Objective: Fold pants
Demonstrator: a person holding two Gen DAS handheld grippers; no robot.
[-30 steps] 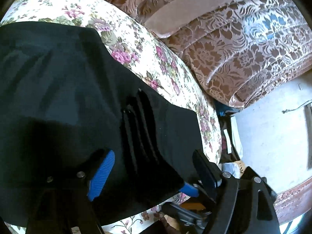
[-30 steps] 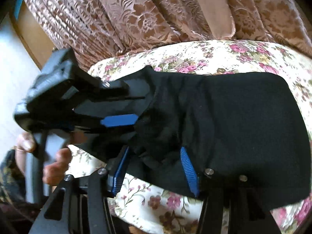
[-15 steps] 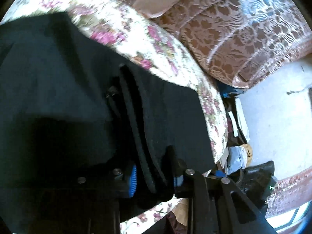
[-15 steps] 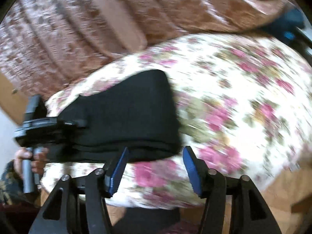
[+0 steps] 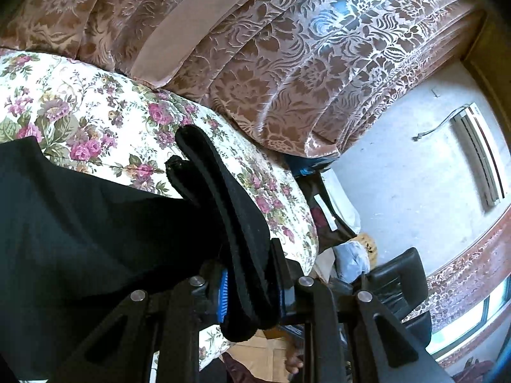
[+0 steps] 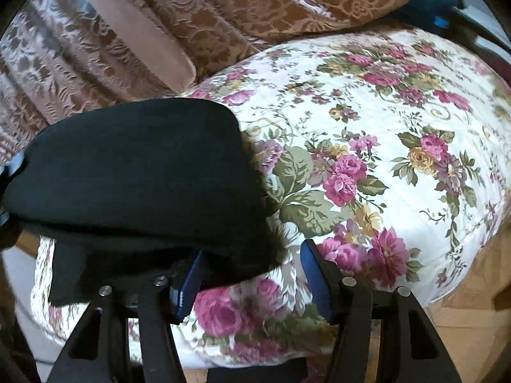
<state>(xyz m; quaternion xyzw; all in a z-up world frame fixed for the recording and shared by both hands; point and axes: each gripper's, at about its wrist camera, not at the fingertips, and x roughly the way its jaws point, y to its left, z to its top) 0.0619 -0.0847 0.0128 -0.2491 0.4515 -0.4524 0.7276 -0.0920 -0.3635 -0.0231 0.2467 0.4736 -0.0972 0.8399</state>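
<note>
Since the earlier frame my left gripper [image 5: 252, 290] has gone from standing wide over the black pants [image 5: 95, 233] to pinching a bunched, layered edge of them, and that edge now stands lifted off the bed; its jaws have just been closing, and the thick fold of cloth sits clamped between the blue pads [image 5: 224, 293]. Over the same interval my right gripper [image 6: 252, 274] has swung away from the middle of the garment toward its far end, so that the flowered bedspread [image 6: 383, 146] now fills most of its view. Its jaws have just been closing a little but stand apart: the near corner of the pants [image 6: 134, 172] lies over the left finger [image 6: 186, 284], while the right finger [image 6: 314, 274] is over bare bedspread, and I see no pinch on the cloth. I note the pants lie as a folded dark slab on the left part of the bedspread in the right wrist view, close to the brown patterned cushions [image 6: 198, 16] behind. In the left wrist view the cloth hangs taut from the clamp across the lower left, with the bedspread [image 5: 95, 121] beneath it.
</note>
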